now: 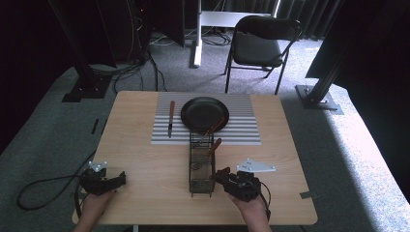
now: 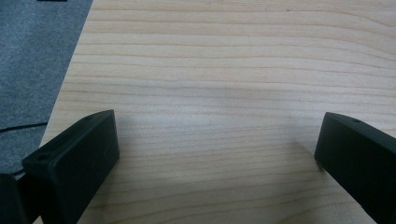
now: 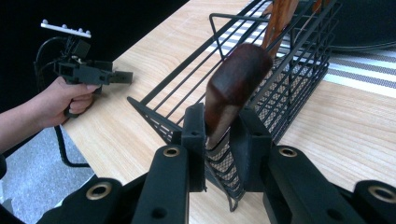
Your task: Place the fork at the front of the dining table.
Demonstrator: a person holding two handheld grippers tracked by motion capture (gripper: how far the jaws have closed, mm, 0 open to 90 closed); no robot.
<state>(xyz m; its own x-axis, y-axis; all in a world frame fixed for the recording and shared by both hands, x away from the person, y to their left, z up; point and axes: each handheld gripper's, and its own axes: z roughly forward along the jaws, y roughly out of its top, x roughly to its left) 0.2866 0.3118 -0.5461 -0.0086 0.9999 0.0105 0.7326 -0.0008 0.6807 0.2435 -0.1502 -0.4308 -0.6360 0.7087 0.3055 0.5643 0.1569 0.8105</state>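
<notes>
- Wooden-handled utensil (image 3: 236, 81) sits pinched between the jaws of the right gripper (image 3: 219, 135), its dark brown handle end tilted up out of the wire basket (image 3: 280, 79); the jaws press on it from both sides just at the basket's near end.
- In the high view the right gripper (image 1: 223, 174) touches the basket's near right corner, and the basket (image 1: 200, 166) runs lengthways away from the person, near the middle of the table (image 1: 145, 203).
- More wooden handles (image 1: 214, 145) lean out of the basket's far part, over its right rim (how many I cannot tell).
- Just past the basket lies a striped placemat (image 1: 241, 128) with a black plate (image 1: 204, 113) on it; the basket's far end overlaps the mat's near edge.
- A knife (image 1: 170, 118) with a reddish handle lies on the mat's left part, apart from the plate.
- The left gripper (image 1: 118, 180) rests near the table's near left corner, well apart from the basket, with bare wood between them.
- In its own view the left gripper (image 2: 217, 144) has its jaws spread wide over bare tabletop, nothing between them; the table's left edge and grey carpet (image 2: 32, 60) show just beside the left jaw.
- Right of the basket the tabletop is bare out to its right edge.
- A folding chair (image 1: 258, 46) stands on the carpet beyond the far edge.
</notes>
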